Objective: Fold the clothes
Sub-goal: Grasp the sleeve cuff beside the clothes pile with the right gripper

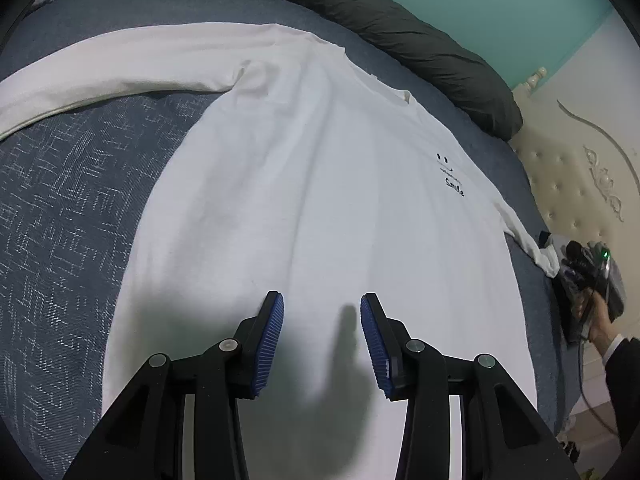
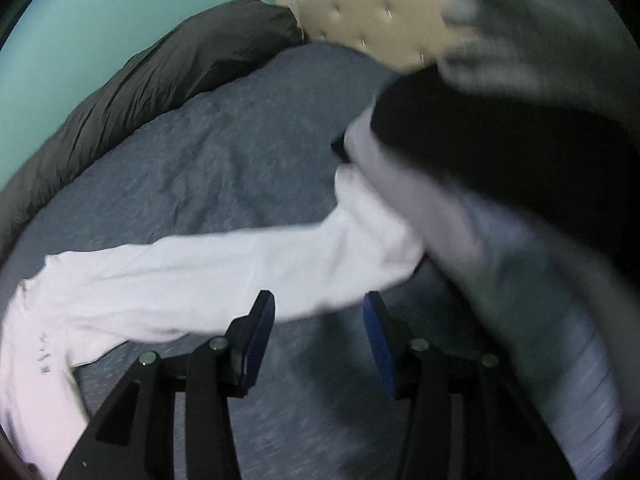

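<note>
We note the white long-sleeved cotton shirt point(image 1: 320, 184) lying flat, front up, on the blue-grey woven bedspread point(image 1: 72, 208). Its long axis runs hem to collar, collar pointing away from the left gripper point(image 1: 322, 344) toward the dark green rolled duvet point(image 1: 400, 28).

Risk, in our judgement: the right sleeve point(image 2: 224, 276) trails onto the pile of dark and grey clothes point(image 2: 520, 152); folding could drag them along.

Left gripper: jaws spread over the hem, pinching nothing. Right gripper point(image 2: 320, 340): jaws spread, empty, picture blurred.
</note>
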The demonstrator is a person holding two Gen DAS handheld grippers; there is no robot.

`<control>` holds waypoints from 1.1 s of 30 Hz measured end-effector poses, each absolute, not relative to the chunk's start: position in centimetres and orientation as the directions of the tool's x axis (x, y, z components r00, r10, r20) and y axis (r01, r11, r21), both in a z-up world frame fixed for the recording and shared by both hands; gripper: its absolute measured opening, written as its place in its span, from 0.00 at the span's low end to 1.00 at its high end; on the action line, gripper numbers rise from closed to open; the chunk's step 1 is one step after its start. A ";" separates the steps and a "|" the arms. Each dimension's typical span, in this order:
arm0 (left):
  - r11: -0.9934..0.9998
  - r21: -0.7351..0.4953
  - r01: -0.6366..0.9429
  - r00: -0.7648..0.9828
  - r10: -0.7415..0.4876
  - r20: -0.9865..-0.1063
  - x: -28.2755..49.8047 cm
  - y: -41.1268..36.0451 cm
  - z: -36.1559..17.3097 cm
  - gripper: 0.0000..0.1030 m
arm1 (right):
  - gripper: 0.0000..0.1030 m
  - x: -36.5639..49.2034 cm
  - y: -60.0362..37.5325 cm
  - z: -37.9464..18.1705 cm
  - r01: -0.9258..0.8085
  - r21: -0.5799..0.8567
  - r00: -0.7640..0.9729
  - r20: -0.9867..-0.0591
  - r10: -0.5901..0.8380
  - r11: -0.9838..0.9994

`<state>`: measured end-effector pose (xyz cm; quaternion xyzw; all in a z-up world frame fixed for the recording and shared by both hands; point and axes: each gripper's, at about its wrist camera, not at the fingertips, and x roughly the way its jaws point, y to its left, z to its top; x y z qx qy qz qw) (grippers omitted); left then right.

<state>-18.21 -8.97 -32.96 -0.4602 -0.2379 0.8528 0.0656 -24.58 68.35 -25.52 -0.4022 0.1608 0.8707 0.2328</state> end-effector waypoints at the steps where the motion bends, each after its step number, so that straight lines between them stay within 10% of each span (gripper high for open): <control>1: -0.879 -0.465 0.108 -0.569 0.329 -0.754 -18.2 -9.0 -33.0 0.43 | 0.46 -25.3 68.6 -25.1 -0.524 0.075 -0.574 -0.767 0.287 -0.848; 22: -0.881 -0.463 0.097 -0.563 0.336 -0.755 -18.7 -8.8 -33.3 0.43 | 0.39 -36.7 71.2 -28.2 -0.415 -0.327 -0.341 -0.809 0.478 -0.849; 33: -0.885 -0.455 0.096 -0.566 0.328 -0.757 -18.9 -8.5 -33.2 0.44 | 0.02 -36.7 72.5 -28.1 -0.410 -0.355 -0.338 -0.797 0.501 -0.840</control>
